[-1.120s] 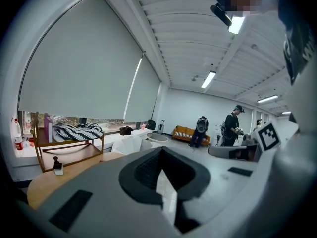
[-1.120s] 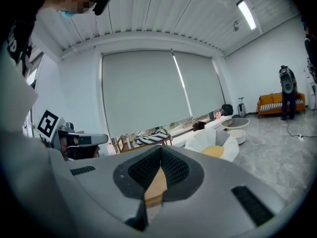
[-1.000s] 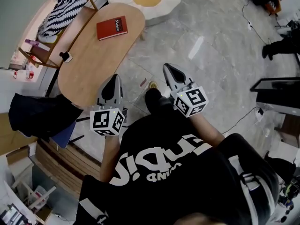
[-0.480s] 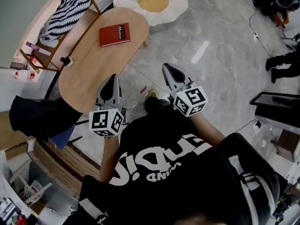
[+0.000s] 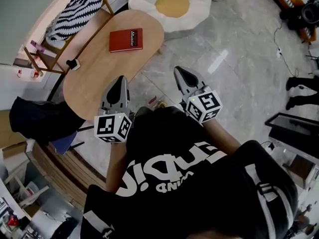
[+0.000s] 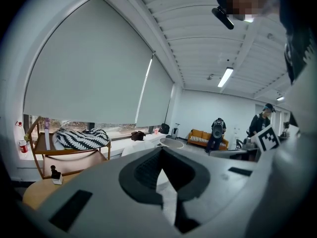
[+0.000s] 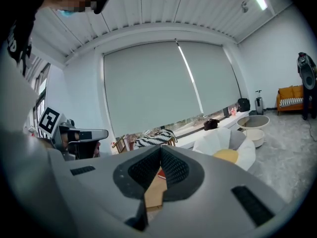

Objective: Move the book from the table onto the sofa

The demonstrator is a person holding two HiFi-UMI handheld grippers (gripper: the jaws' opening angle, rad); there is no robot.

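Note:
A red book (image 5: pixel 126 39) lies flat on the far half of an oval wooden table (image 5: pixel 94 78). In the right gripper view only a sliver of the book (image 7: pixel 161 174) shows, past the jaw tips. My left gripper (image 5: pixel 120 78) hovers over the table's near right edge, shut and empty, well short of the book. My right gripper (image 5: pixel 177 69) is over the marble floor to the right of the table, also shut and empty. A white flower-shaped seat (image 5: pixel 194 9) with a yellow centre stands just beyond the table. In their own views, the left gripper (image 6: pixel 161 150) and the right gripper (image 7: pixel 161 148) hold nothing.
A wooden chair with a black-and-white striped cloth (image 5: pixel 75 14) stands left of the table. A small black object (image 5: pixel 74 63) rests on the table's left edge. A black bag (image 5: pixel 37 121) lies at the near left, a dark screen (image 5: pixel 296 128) at the right. An orange sofa (image 6: pixel 204 138) stands far across the room.
The table, the book and the white seat have slid right and slightly down in the head view as the person moved. Both grippers stay shut in front of the body.

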